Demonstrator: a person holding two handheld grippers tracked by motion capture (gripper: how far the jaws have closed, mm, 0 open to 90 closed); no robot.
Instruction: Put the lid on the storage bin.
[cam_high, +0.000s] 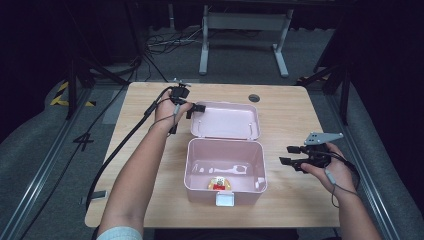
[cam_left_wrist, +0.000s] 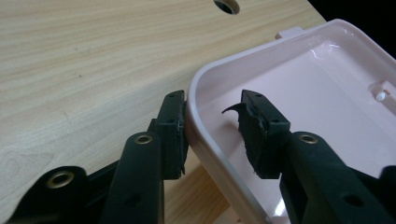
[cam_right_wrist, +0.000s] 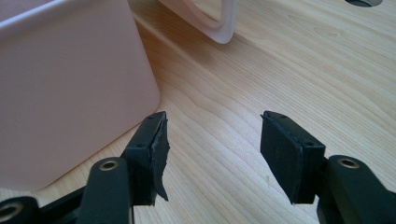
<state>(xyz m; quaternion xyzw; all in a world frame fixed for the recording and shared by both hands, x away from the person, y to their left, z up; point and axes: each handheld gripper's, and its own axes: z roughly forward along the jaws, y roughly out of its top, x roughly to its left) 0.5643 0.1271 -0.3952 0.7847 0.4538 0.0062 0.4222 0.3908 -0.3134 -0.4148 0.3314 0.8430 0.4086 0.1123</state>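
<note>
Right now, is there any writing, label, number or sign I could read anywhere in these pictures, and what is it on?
"4": a dark painted number on the grey floor, left of the table.
Yellow-and-black hazard stripes, without words: on the floor farther back at the left.
The small toy inside the open pink box: any marking on it is too small to read.
The box lid, the table and the gripper fingers bear no writing.
</note>
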